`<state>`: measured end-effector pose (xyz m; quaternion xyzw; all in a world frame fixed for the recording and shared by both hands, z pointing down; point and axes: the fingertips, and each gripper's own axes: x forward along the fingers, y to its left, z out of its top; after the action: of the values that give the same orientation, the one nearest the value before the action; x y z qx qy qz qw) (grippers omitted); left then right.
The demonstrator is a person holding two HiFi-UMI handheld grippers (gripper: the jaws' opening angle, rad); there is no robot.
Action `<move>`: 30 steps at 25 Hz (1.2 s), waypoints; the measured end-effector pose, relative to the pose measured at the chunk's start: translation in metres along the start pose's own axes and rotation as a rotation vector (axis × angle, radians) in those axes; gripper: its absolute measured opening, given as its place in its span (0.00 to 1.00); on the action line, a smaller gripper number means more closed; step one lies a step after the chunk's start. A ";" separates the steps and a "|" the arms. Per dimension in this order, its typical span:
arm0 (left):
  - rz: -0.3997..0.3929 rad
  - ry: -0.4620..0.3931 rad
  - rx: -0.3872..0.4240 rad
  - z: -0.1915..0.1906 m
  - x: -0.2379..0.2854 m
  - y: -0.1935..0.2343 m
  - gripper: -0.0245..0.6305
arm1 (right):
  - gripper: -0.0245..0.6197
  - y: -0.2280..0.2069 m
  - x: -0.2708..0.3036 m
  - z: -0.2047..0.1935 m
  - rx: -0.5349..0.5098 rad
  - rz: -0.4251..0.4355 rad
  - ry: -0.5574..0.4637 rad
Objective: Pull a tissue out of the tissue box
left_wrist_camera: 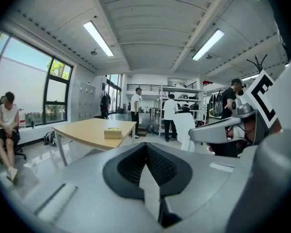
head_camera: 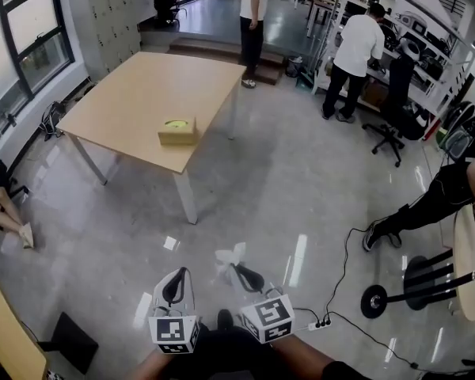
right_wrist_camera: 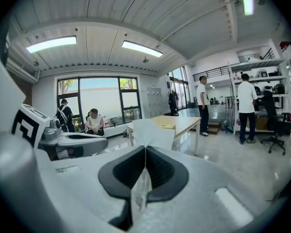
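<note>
A glossy grey tiled floor [head_camera: 285, 188] fills most of the head view. On it, toward the upper left, stands a pale wooden rectangular desk [head_camera: 134, 101] on white metal legs.

Beyond the desk's far right corner a standing person in a white shirt and dark trousers [head_camera: 253, 22] faces away. Further right, a second person in a white shirt [head_camera: 352, 58] stands at metal shelving. A black wheeled office chair [head_camera: 392, 105] stands just beside that person.

At the bottom edge of the head view the person holds two tools close side by side, well apart from the desk and out over the floor. The grey plastic left gripper [head_camera: 180, 274] carries a cube with square markers. Its own view shows its black ribbed jaws together, with nothing visible between them [left_wrist_camera: 146, 147]. The matching grey right gripper [head_camera: 236, 269], also with a marker cube, has its jaws clamped on a tissue, as its own view shows [right_wrist_camera: 145, 149].

The small tan cardboard tissue box [head_camera: 178, 131] sits flat on the desk at its near right edge, close to the near corner. Its top has a yellow-green oval opening. The left gripper view shows it at that desk edge [left_wrist_camera: 112, 133].

The crumpled white paper tissue [head_camera: 231, 256] is clear of the box and stands up from the tips of the right gripper above the floor. In the right gripper view it fans out ahead of the jaws [right_wrist_camera: 153, 132], and a thin fold runs back between them.
</note>
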<state>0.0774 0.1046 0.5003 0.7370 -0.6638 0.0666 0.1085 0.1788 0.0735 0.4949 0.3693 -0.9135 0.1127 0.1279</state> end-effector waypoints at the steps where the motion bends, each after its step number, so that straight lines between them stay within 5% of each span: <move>1: 0.008 0.001 -0.003 0.000 -0.002 0.001 0.07 | 0.03 0.003 -0.001 -0.003 -0.003 0.008 0.006; 30: -0.008 -0.019 -0.013 -0.005 -0.001 -0.003 0.07 | 0.03 0.005 -0.009 -0.012 -0.059 0.002 0.022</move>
<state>0.0805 0.1068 0.5043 0.7394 -0.6623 0.0549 0.1074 0.1839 0.0864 0.5026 0.3635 -0.9153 0.0900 0.1484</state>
